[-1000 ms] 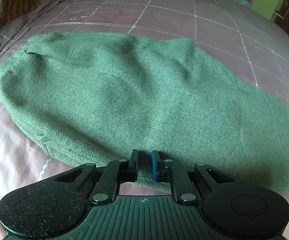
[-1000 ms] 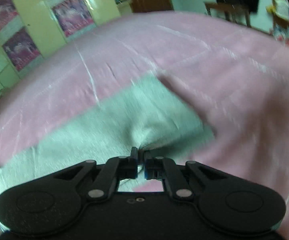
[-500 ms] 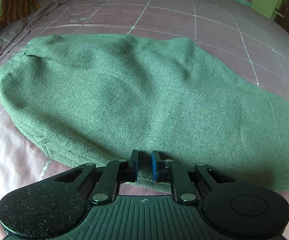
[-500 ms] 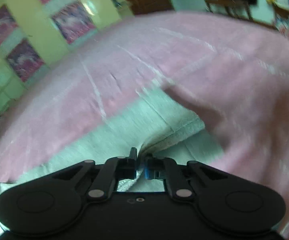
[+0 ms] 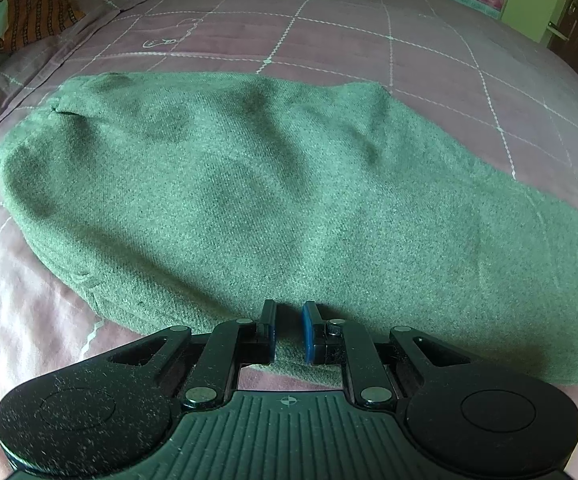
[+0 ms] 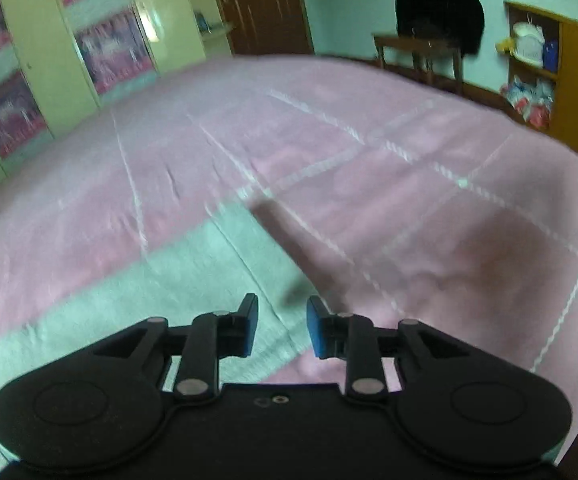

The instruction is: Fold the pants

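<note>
The green pants [image 5: 257,200] lie folded lengthwise on the pink checked bedspread [image 5: 369,32], waist end at the left. My left gripper [image 5: 289,330] is nearly shut, pinching the near edge of the pants. In the right wrist view the leg end of the pants [image 6: 193,280] lies flat on the bed. My right gripper [image 6: 282,328] is open and empty just above the hem corner.
A patterned orange and teal cloth [image 5: 21,12] lies at the bed's far left. Green cupboards [image 6: 29,60], a brown door [image 6: 265,4], a wooden chair with a dark garment [image 6: 437,40] and an orange shelf unit [image 6: 549,68] stand beyond the bed.
My right gripper has opened and let go of the pants leg, which now lies flat. It has lifted slightly. My left gripper has stayed in place on the near edge.
</note>
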`<state>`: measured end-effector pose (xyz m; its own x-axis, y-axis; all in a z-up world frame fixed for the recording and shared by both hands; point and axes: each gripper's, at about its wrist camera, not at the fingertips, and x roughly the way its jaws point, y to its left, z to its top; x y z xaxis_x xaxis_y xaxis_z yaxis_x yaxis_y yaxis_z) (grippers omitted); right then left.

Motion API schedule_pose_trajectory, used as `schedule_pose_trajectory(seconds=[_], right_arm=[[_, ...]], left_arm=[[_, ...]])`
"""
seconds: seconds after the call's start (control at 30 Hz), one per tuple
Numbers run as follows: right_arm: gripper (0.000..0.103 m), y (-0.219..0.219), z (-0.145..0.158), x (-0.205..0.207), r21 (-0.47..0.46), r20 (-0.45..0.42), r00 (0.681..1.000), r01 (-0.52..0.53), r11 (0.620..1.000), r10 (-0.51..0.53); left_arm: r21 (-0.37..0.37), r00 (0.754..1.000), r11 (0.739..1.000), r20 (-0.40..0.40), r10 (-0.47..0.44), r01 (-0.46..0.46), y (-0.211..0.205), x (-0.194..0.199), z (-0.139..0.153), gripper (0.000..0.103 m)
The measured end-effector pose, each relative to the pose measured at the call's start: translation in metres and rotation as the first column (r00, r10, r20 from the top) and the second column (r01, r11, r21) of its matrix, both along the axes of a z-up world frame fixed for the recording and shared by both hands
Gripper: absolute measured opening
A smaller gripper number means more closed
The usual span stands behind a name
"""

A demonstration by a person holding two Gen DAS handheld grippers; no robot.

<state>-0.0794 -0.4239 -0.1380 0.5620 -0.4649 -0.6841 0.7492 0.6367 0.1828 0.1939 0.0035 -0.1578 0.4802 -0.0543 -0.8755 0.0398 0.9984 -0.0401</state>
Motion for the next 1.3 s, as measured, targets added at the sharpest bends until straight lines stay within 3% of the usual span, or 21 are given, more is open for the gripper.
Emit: schedule_pose_trajectory(seconds=[0.07,0.17,0.3,0.4,0.53,0.63,0.77,0.83,0.93,1.07,1.17,1.23,1.3], right_arm=[[0.031,0.015,0.011,0.011,-0.047,0.004,0.996,-0.084,0.995,0.084],[0.045,0.037,0.01,0.042,-0.079,-0.041,0.972,-0.234,0.969,0.232],[0.044,0.044,-0.001,0.089,-0.026,-0.084,0.943,-0.325,0.945,0.321],[0.044,0.05,-0.017,0.116,0.02,-0.108,0.929,-0.355,0.935,0.355],[0.044,0.08,-0.053,0.103,0.002,-0.214,0.88,-0.433,0.901,0.424],[0.044,0.091,-0.047,0.087,-0.024,-0.231,0.872,-0.448,0.894,0.431],[0.043,0.106,-0.024,0.107,0.032,-0.109,0.87,-0.481,0.876,0.481],[0.042,0.133,-0.019,0.137,0.03,-0.08,0.829,-0.553,0.832,0.554],[0.039,0.177,-0.026,0.188,0.033,-0.076,0.754,-0.652,0.757,0.652],[0.041,0.219,-0.052,0.237,0.053,-0.122,0.681,-0.722,0.69,0.722],[0.042,0.226,-0.063,0.255,-0.024,-0.178,0.687,-0.719,0.695,0.705],[0.042,0.218,-0.063,0.26,0.008,-0.154,0.708,-0.697,0.717,0.689],[0.042,0.215,-0.058,0.25,0.011,-0.162,0.697,-0.707,0.708,0.698]], left_arm=[[-0.009,1.0,1.0,-0.001,-0.007,0.007,-0.004,0.002,0.004,0.014],[-0.017,1.0,1.0,0.006,-0.026,0.026,-0.017,0.009,0.01,0.014],[0.005,0.996,0.997,0.04,-0.075,0.075,-0.044,0.025,0.016,0.014],[0.035,0.992,0.992,0.016,-0.124,0.123,-0.062,0.038,0.002,0.016],[0.075,0.989,0.987,0.037,-0.146,0.143,-0.069,0.035,-0.01,0.016],[0.082,0.986,0.984,0.047,-0.16,0.156,-0.077,0.04,-0.003,0.016],[0.069,0.976,0.977,0.077,-0.206,0.201,-0.1,0.052,0.002,0.016],[0.108,0.969,0.969,0.083,-0.233,0.224,-0.114,0.064,-0.004,0.016],[0.11,0.969,0.971,0.105,-0.222,0.211,-0.121,0.089,-0.011,0.017],[0.108,0.971,0.976,0.124,-0.202,0.189,-0.128,0.123,-0.017,0.017],[0.092,0.973,0.978,0.119,-0.198,0.187,-0.126,0.131,-0.017,0.017],[0.083,0.972,0.977,0.12,-0.204,0.195,-0.119,0.122,-0.016,0.017],[0.074,0.97,0.976,0.119,-0.213,0.205,-0.106,0.105,-0.015,0.017]])
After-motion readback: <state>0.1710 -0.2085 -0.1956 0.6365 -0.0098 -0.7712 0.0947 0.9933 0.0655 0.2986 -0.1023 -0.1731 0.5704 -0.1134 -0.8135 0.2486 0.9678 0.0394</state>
